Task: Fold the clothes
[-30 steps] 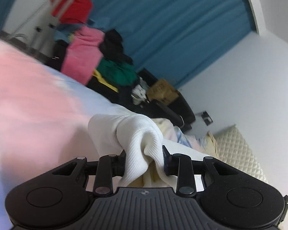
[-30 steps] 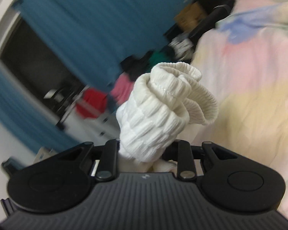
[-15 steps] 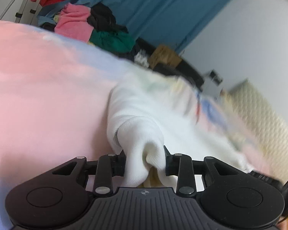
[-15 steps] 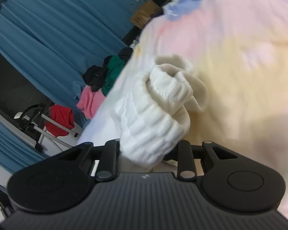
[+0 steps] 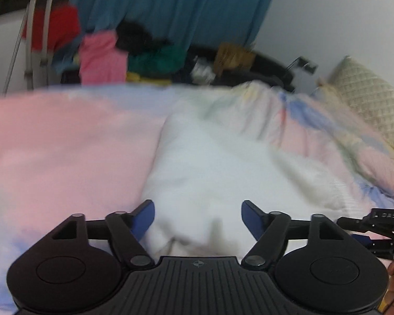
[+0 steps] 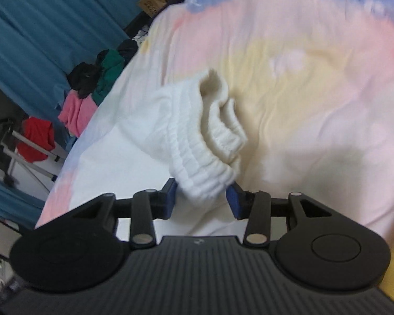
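Note:
A white knit sweater point(image 5: 223, 162) lies spread on the pastel bedspread point(image 5: 52, 144). My left gripper point(image 5: 197, 206) hangs just above its near end. Its jaws are opening wide, blue pads point(image 5: 144, 220) bare, and the cloth lies between them without being pressed. In the right wrist view, the sweater's ribbed cuff point(image 6: 210, 136) sags between the pads of my right gripper point(image 6: 202, 186). Those jaws are opening too, and the cuff sits loose in the gap, low over the bedspread point(image 6: 315, 78). Part of the right gripper point(image 5: 375, 225) shows at the left view's right edge.
Beyond the bed's far edge sit a pile of pink, black and green clothes point(image 5: 123, 55), a drying rack with a red garment point(image 5: 52, 26), a cardboard box point(image 5: 233, 55) and a blue curtain point(image 5: 183, 5). A quilted cream pillow point(image 5: 367, 92) is at the right.
Both grippers came down to the bed. The left one let go of the sweater's fold and now stands wide. The right one's jaws parted and the bunched cuff has slackened and unfolded.

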The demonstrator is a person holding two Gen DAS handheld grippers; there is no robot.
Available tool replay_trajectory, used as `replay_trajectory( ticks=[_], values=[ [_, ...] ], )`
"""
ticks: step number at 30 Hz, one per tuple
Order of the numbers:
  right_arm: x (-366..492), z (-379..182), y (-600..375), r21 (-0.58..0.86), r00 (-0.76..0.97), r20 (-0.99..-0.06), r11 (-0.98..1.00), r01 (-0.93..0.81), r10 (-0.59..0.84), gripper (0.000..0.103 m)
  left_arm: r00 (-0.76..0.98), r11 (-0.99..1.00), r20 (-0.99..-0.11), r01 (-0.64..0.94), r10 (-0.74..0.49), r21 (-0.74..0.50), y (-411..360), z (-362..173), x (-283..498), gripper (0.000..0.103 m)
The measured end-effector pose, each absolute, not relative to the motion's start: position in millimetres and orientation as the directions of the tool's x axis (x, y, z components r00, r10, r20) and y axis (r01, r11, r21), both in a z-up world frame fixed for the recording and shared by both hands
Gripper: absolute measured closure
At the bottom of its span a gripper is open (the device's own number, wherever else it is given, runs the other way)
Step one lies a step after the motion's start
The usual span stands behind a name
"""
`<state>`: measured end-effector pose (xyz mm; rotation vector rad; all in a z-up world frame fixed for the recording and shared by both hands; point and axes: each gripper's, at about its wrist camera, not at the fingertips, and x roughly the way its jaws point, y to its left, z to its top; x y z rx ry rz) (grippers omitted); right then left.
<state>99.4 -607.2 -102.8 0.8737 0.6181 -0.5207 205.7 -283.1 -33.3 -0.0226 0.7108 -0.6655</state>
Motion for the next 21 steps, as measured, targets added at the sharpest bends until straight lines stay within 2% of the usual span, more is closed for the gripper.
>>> replay_trajectory(
  ticks=[4,6,9,11,12,13,14,17,21],
  values=[
    [76.9,-57.5,-590.6,0.467,0.732,-0.644,0.644,0.605,-0.221,0.058,0.595,0.774,-0.543,0.606,-0.592,-0.180,-277.2,22.7,166.7,0.017],
    [61.6,-33.9,-583.0,0.463,0.758,-0.612,0.675,0.575,-0.226,0.058,0.605,0.761,-0.516,0.631,-0.606,-0.154,-276.6,49.6,145.8,0.004],
    [38.4,2.4,-568.9,0.463,0.793,-0.567,0.711,0.530,-0.222,0.058,0.631,0.749,-0.469,0.654,-0.619,-0.108,-269.2,85.4,107.9,0.000],
    [26.1,26.1,-551.9,0.433,0.811,-0.540,0.753,0.496,-0.224,0.035,0.642,0.742,-0.444,0.664,-0.625,-0.086,-259.7,105.5,82.4,0.000],
    [22.9,38.1,-542.5,0.414,0.821,-0.522,0.774,0.479,-0.229,0.028,0.645,0.739,-0.433,0.669,-0.629,-0.078,-254.2,114.9,69.7,0.000],
    [15.4,48.3,-531.1,0.388,0.836,-0.494,0.800,0.458,-0.239,0.015,0.647,0.736,-0.421,0.673,-0.635,-0.076,-248.3,123.0,57.5,0.000],
    [7.9,58.5,-519.6,0.360,0.850,-0.466,0.824,0.437,-0.247,0.011,0.651,0.735,-0.412,0.674,-0.638,-0.072,-242.6,129.5,46.1,0.000],
    [-13.2,82.7,-486.6,0.272,0.869,-0.414,0.874,0.403,-0.272,0.011,0.672,0.743,-0.389,0.668,-0.630,-0.051,-226.1,143.0,13.7,0.000],
    [-36.2,87.5,-449.9,0.211,0.885,-0.365,0.900,0.382,-0.290,0.011,0.700,0.756,-0.353,0.653,-0.621,-0.035,-201.6,148.9,-26.6,0.000]
  ],
)
